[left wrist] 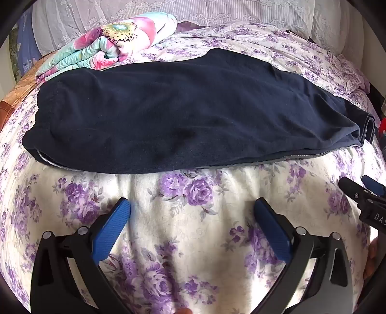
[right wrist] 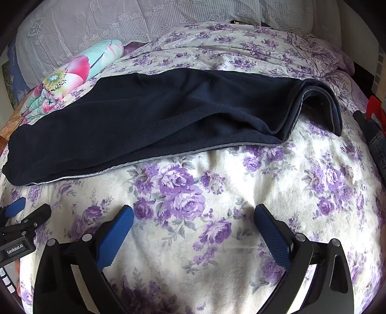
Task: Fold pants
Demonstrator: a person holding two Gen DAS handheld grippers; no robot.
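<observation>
Dark navy pants (left wrist: pixel 183 116) lie flat across the bed, folded lengthwise, waistband at the left and leg ends at the right. In the right wrist view the pants (right wrist: pixel 154 120) show the leg ends doubled over at the right. My left gripper (left wrist: pixel 193 207) is open and empty, over the bedspread a little short of the pants' near edge. My right gripper (right wrist: pixel 193 210) is open and empty, also short of the near edge. The right gripper shows at the right edge of the left wrist view (left wrist: pixel 361 190); the left gripper shows at the left edge of the right wrist view (right wrist: pixel 26 212).
A purple-flowered bedspread (left wrist: pixel 197 241) covers the bed. A folded floral quilt (left wrist: pixel 108 46) lies at the far left behind the pants. Lace-covered pillows (right wrist: pixel 120 19) line the far side. Denim and red items (right wrist: pixel 376 135) sit at the right edge.
</observation>
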